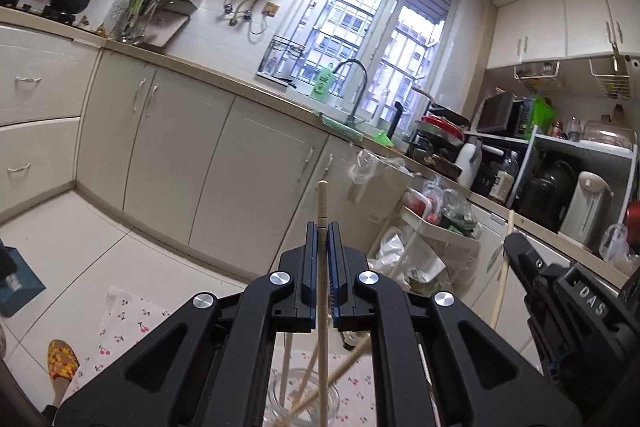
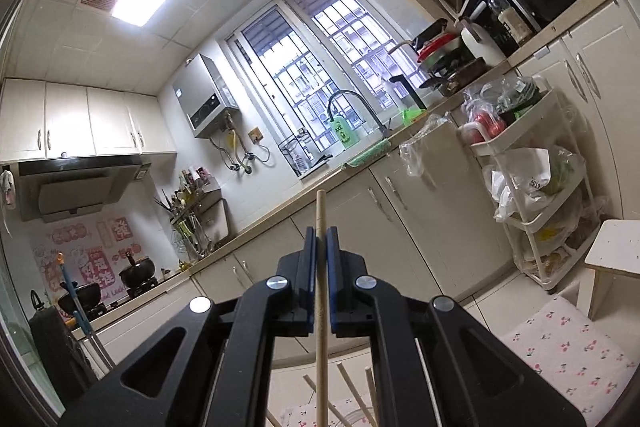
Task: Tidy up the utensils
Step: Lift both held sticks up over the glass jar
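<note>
My left gripper is shut on a wooden chopstick that stands upright, its lower end reaching down into a clear glass jar holding several other chopsticks. My right gripper is shut on another wooden chopstick, also upright. The right gripper shows in the left wrist view at the right, with its chopstick slanting down. Several chopstick ends show below the right gripper, above the jar's rim. The jar stands on a cherry-print cloth.
Kitchen cabinets and a counter with a sink tap run behind. A white trolley with bags stands to the right. A white stool is beside the cloth-covered table. A slippered foot is at the lower left.
</note>
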The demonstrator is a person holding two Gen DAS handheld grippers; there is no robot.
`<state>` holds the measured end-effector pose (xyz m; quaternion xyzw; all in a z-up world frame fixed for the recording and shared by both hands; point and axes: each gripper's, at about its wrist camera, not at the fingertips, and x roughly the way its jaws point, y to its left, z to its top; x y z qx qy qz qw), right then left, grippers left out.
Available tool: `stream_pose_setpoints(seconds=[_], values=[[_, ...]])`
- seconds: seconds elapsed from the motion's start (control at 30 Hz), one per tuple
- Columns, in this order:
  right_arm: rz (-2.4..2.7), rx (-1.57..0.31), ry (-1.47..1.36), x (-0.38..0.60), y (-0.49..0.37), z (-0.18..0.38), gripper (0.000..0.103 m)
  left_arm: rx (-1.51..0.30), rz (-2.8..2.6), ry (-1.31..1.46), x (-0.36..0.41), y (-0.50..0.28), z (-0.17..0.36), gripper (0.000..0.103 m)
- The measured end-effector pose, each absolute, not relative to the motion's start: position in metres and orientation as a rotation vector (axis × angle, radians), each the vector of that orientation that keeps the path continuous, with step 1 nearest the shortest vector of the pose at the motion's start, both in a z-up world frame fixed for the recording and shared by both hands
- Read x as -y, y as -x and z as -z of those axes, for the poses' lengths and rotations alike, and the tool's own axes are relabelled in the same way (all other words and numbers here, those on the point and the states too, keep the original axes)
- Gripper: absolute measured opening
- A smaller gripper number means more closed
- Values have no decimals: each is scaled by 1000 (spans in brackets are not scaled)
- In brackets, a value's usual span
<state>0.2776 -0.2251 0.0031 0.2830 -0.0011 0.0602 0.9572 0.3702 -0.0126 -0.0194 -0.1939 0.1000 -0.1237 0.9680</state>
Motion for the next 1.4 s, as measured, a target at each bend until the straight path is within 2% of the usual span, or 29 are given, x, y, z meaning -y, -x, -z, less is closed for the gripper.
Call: stream_pose_setpoints(seconds=[0.6,1.1,1.4], values=[[-90,1,-568,232,-296,21,6,-167,174,340,27,-412,50,5],[-59,8,-592,227,-317,38,6,-327,227,185,37,-407,102,5],[-45,-4,-589,224,-322,44,6,-407,243,151,41,-401,114,10]])
